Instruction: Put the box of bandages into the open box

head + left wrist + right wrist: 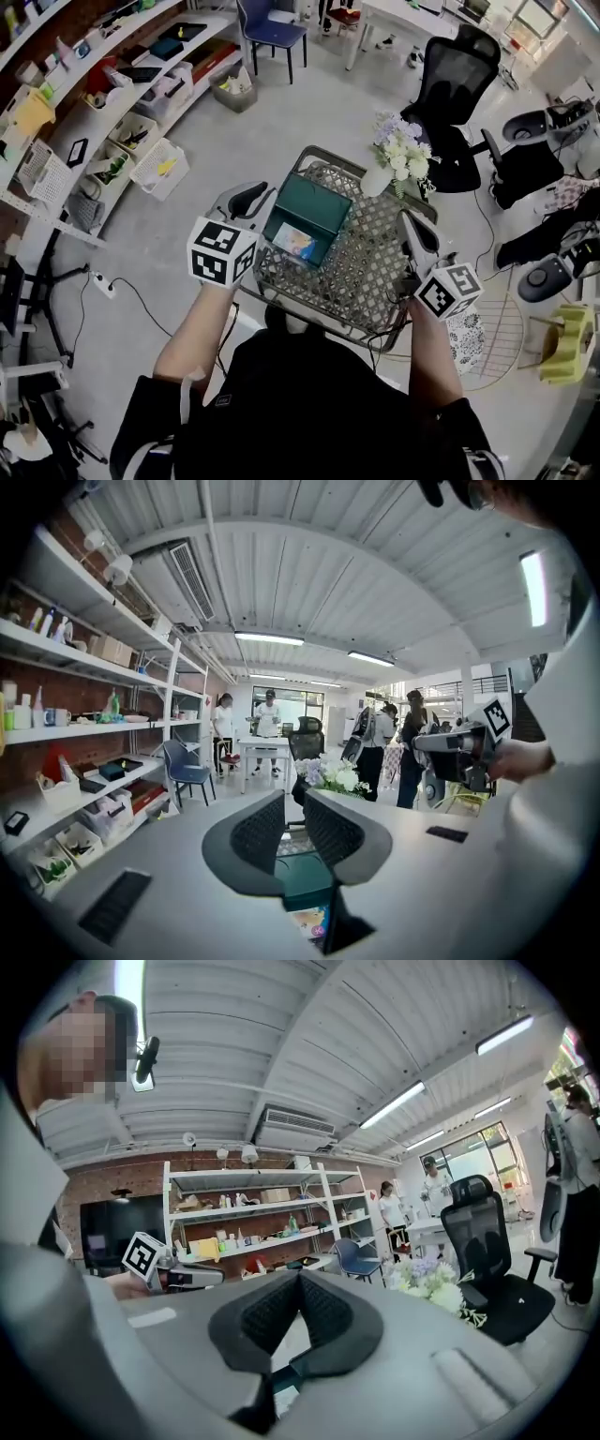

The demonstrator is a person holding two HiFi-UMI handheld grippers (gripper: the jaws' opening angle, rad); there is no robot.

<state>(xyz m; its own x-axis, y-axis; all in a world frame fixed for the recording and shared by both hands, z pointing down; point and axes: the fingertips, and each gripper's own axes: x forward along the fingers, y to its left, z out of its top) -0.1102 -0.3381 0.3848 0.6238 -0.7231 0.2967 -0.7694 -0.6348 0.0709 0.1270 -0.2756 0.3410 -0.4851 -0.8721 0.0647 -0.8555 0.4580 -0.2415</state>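
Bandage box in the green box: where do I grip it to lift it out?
Likely across its long edges, coming straight down from above: the bandage box lies face up inside the green box, whose walls block a sideways approach.

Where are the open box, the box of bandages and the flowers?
open box (314, 204), head view, its green panel
box of bandages (296, 242), head view, its printed top face
flowers (401, 150), head view, the blossoms
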